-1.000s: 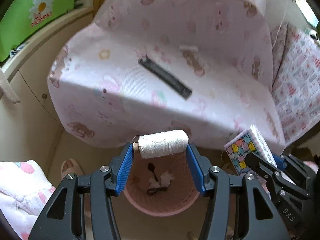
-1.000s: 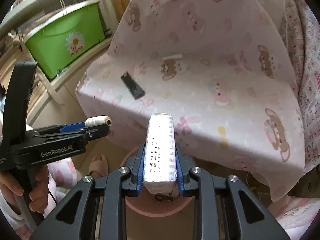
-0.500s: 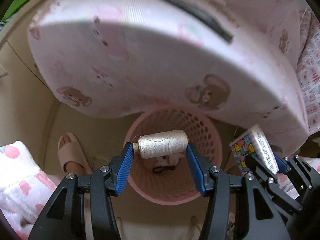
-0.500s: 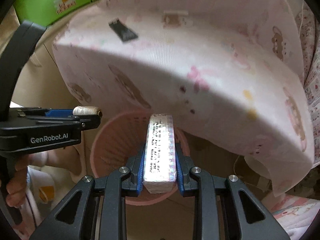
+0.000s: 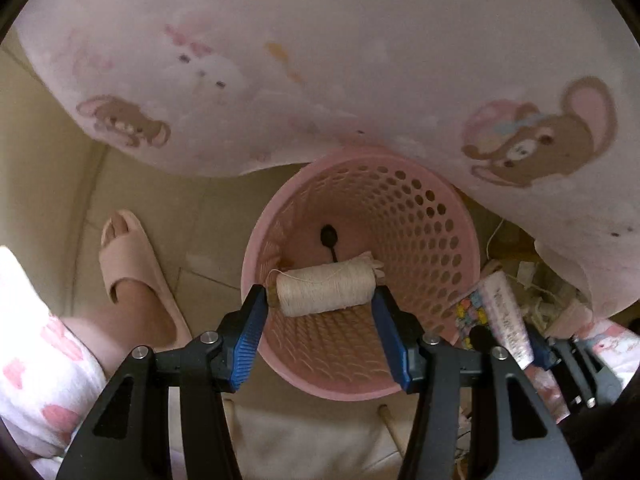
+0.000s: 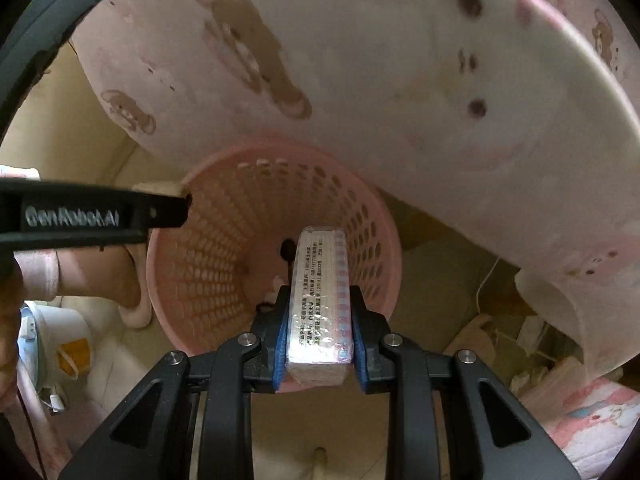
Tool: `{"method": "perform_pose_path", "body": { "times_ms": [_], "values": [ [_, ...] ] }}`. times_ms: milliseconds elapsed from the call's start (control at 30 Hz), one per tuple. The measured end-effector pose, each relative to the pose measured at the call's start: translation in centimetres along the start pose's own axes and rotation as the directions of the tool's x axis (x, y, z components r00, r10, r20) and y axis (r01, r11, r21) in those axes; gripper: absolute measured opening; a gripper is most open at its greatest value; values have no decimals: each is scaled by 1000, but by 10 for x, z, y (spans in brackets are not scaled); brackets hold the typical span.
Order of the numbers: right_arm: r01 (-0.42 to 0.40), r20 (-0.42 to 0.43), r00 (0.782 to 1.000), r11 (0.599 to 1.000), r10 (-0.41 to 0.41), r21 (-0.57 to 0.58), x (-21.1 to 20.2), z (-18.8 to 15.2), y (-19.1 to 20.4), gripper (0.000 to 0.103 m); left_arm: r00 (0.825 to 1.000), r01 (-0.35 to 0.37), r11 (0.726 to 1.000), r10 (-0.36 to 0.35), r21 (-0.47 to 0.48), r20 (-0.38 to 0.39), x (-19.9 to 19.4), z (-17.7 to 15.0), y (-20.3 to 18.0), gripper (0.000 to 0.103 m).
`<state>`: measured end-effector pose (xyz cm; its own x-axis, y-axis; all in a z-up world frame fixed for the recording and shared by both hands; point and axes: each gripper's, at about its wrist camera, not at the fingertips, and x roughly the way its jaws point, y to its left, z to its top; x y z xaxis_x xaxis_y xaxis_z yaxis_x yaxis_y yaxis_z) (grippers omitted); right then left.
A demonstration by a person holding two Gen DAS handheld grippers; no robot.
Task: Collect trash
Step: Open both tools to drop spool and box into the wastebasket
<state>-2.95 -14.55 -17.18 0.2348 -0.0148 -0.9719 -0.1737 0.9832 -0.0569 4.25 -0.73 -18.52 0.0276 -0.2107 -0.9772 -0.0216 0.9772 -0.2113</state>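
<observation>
My left gripper is shut on a cream thread spool, held over the mouth of a pink perforated bin on the floor. My right gripper is shut on a wrapped tissue pack, held over the same bin. The pack also shows at the right of the left wrist view. The left gripper's side shows in the right wrist view. A black spoon and pale scraps lie in the bin's bottom.
The pink bear-print cloth hangs from the table edge above the bin. A foot in a pink slipper stands left of the bin. Cables and clutter lie to the right on the floor.
Both grippers have dropped below the table edge and closer over the bin. The tabletop with its black strip has left view. Both still hold their items.
</observation>
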Motion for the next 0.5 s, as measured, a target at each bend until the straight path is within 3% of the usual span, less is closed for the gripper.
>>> {"method": "perform_pose_path", "body": {
  "times_ms": [400,500],
  "values": [
    [-4,-27,1000,1000,4,26,10,-3,-2,28,998,-21,1000,22,17,-54,20,-2,-2,53],
    [3,-27,1000,1000,-3,19,11,-2,0,28,999,-35,999,36,19,-40,18,-2,-2,61]
  ]
}}
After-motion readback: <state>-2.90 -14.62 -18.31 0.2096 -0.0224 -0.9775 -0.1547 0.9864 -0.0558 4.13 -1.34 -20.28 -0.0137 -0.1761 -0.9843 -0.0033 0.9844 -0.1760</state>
